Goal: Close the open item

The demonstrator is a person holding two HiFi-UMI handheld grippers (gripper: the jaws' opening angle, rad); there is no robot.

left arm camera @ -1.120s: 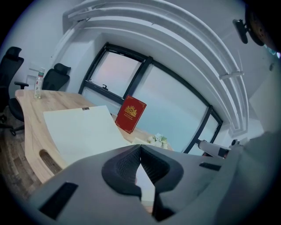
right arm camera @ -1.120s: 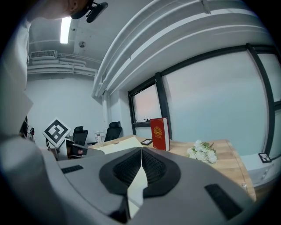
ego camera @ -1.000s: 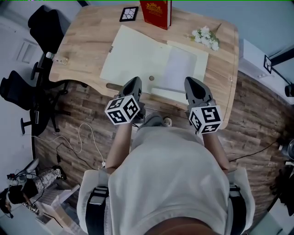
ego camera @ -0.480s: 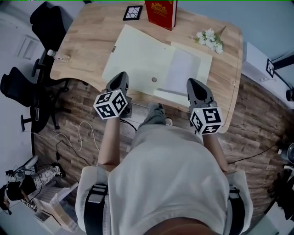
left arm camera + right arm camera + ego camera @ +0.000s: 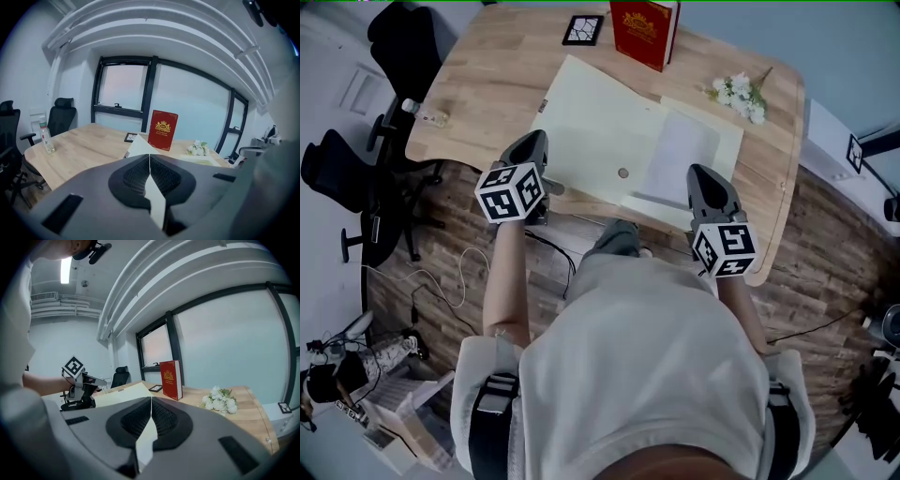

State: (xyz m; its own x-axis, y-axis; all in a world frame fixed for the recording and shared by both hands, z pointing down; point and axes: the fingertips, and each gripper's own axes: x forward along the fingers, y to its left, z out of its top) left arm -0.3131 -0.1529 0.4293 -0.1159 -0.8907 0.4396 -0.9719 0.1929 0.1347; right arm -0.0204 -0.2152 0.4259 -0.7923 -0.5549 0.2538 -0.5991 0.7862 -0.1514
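Observation:
A pale yellow folder (image 5: 595, 127) lies open and flat on the wooden table (image 5: 487, 75), with a white sheet (image 5: 680, 150) on its right half. My left gripper (image 5: 532, 142) sits at the folder's near left corner, jaws together. My right gripper (image 5: 701, 174) hovers over the near right corner, jaws together too. In the left gripper view the folder's far corner (image 5: 139, 146) peaks just above the left gripper (image 5: 149, 157). A pale strip shows below the pads of both grippers; I cannot tell whether folder is pinched. The right gripper view shows the right gripper (image 5: 151, 400) and the folder (image 5: 123, 393).
A red book (image 5: 645, 28) stands at the table's far edge beside a black square coaster (image 5: 583, 30). White flowers (image 5: 739, 94) lie at the far right. A small bottle (image 5: 422, 114) stands at the left edge. Black office chairs (image 5: 403, 37) stand left of the table.
My left gripper has slid left along the folder's near edge, from near the middle to the near left corner, rolling a little. The folder stays flat. The right gripper has barely shifted.

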